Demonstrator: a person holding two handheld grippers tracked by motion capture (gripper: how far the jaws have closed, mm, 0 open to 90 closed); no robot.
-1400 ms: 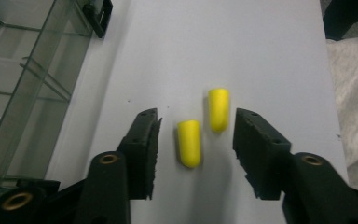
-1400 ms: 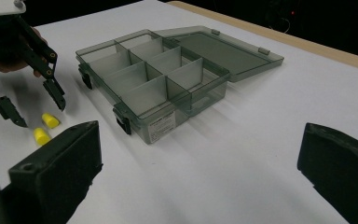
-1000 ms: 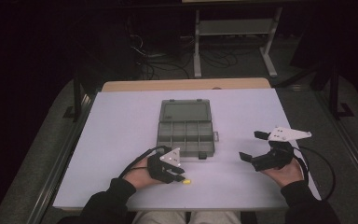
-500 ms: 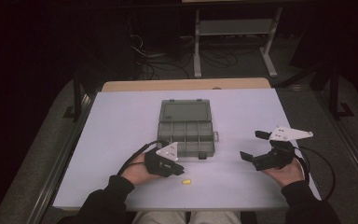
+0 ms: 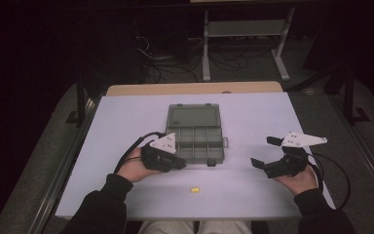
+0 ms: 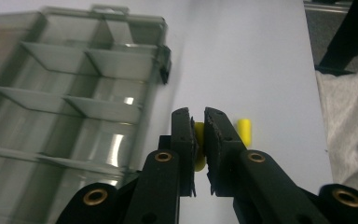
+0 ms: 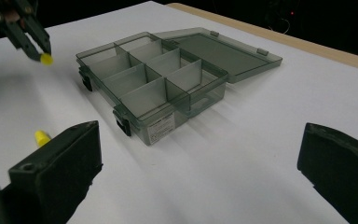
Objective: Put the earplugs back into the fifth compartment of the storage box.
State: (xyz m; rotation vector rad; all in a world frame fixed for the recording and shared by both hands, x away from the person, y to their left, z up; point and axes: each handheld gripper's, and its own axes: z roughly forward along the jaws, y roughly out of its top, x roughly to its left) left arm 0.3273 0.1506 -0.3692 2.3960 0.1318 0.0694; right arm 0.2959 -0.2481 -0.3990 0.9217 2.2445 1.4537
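Left gripper view: the left gripper [image 6: 199, 135] pinches a small yellow plastic piece [image 6: 199, 154] just beside the grey translucent compartment box [image 6: 74, 107], whose visible cells hold nothing. A second yellow piece [image 5: 194, 188] lies on the white table [image 5: 126, 117]. The right gripper [image 5: 263, 152] is spread wide, well apart.

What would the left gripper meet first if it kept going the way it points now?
Probably the near edge of the open organiser box: the left gripper, shut on a small yellow piece, points at it in the high view. Height is unclear, so it might pass over.
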